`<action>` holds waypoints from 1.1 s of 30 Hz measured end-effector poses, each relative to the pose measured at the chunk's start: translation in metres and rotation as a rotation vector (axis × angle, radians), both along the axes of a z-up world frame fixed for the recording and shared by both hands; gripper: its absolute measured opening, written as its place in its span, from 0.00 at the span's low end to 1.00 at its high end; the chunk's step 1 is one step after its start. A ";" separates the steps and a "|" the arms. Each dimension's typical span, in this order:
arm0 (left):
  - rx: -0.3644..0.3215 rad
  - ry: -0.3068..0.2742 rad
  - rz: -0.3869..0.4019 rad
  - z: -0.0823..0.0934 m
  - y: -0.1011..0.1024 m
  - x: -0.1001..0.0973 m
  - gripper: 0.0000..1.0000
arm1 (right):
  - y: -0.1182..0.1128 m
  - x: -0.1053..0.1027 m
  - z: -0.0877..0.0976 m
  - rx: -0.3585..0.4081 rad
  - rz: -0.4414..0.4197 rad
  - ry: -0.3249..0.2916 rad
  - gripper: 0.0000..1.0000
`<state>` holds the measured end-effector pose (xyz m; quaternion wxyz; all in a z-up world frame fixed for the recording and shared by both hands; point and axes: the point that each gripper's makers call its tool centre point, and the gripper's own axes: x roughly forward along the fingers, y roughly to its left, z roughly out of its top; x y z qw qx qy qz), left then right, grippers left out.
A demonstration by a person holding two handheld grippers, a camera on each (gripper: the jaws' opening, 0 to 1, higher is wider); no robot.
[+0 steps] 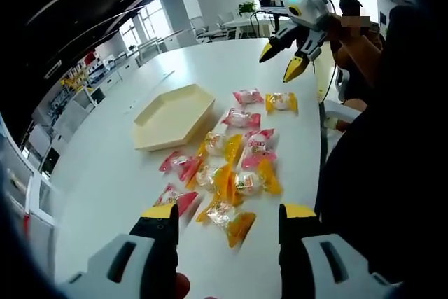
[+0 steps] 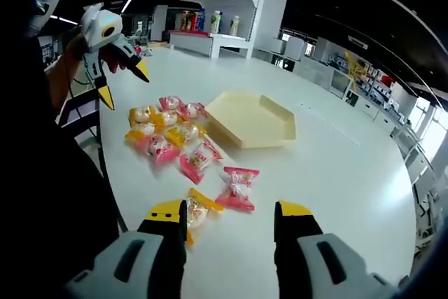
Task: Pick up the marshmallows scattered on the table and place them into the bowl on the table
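Wrapped marshmallows point(image 1: 234, 166) lie scattered beside empty bowl point(image 1: 173, 115).

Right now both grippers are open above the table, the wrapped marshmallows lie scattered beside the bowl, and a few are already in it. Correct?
Not quite: the bowl is empty, as the right gripper view shows. The rest stands: left gripper and right gripper are open, and the marshmallows lie scattered beside the bowl on the table.

Pink and yellow-orange wrapped marshmallows point(image 1: 231, 166) lie on the white counter point(image 1: 105, 187). The hexagonal bowl point(image 1: 173, 117) is pale cream. Both grippers' fingers point(image 1: 159, 232) are black with yellow tips.
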<state>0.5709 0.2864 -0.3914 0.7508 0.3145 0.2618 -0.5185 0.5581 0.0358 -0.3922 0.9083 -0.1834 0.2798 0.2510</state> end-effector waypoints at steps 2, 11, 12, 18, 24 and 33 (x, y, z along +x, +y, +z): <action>0.002 0.001 0.003 -0.002 0.000 0.000 0.58 | 0.001 0.001 -0.001 -0.002 0.003 0.002 0.50; 0.018 0.008 -0.018 -0.012 -0.004 -0.006 0.58 | 0.007 0.005 -0.009 0.006 0.003 0.010 0.50; 0.017 0.010 -0.020 -0.013 -0.005 -0.006 0.58 | 0.008 0.006 -0.009 0.009 0.005 0.013 0.50; 0.016 0.005 -0.007 -0.014 -0.001 -0.005 0.58 | 0.009 0.009 -0.008 0.002 0.000 0.010 0.50; 0.017 0.013 0.001 -0.018 0.003 -0.006 0.58 | 0.005 0.012 -0.010 -0.023 -0.013 0.014 0.50; 0.016 0.013 -0.008 -0.018 0.003 -0.008 0.58 | 0.004 0.015 -0.010 -0.032 -0.021 0.011 0.50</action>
